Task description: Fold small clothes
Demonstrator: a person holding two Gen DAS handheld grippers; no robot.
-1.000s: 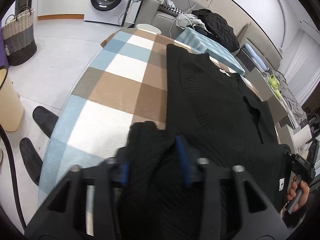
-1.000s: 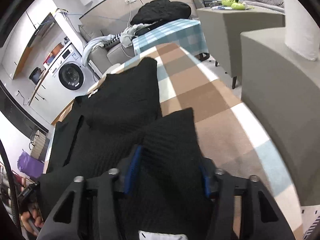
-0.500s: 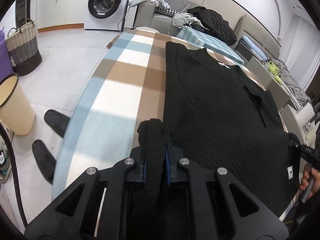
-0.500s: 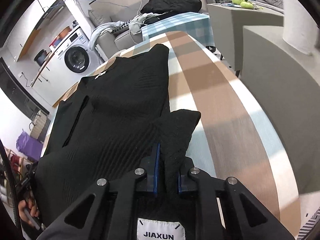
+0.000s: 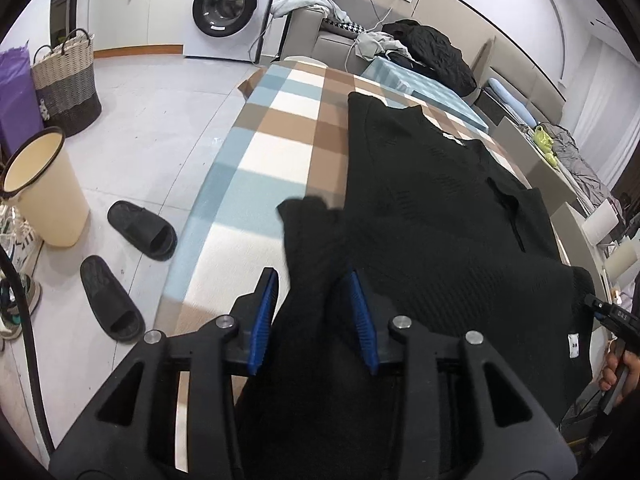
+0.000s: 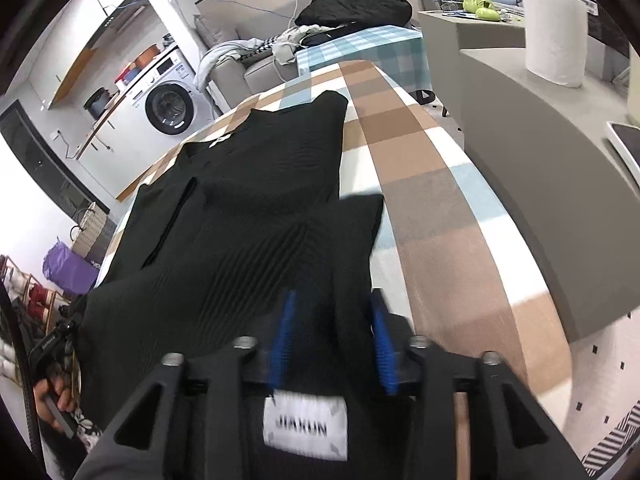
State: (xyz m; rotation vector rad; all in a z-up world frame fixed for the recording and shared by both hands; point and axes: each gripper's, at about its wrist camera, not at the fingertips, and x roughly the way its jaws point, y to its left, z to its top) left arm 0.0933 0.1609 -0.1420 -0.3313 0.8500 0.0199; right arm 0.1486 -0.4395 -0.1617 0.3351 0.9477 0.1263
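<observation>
The black knit garment (image 5: 432,216) lies spread flat on the checked cloth of the table (image 5: 276,128), its collar towards 12 o'clock and its hem at 6 o'clock near both tools. The left gripper (image 5: 314,312) has its blue pads spread apart, with a small flap of the hem corner lying loose between them, and the right gripper (image 6: 332,340) is also spread, the other hem corner resting between its pads without being pinched. I judge that the folding is only at its beginning: the body looks unfolded, so the main folds remain.
</observation>
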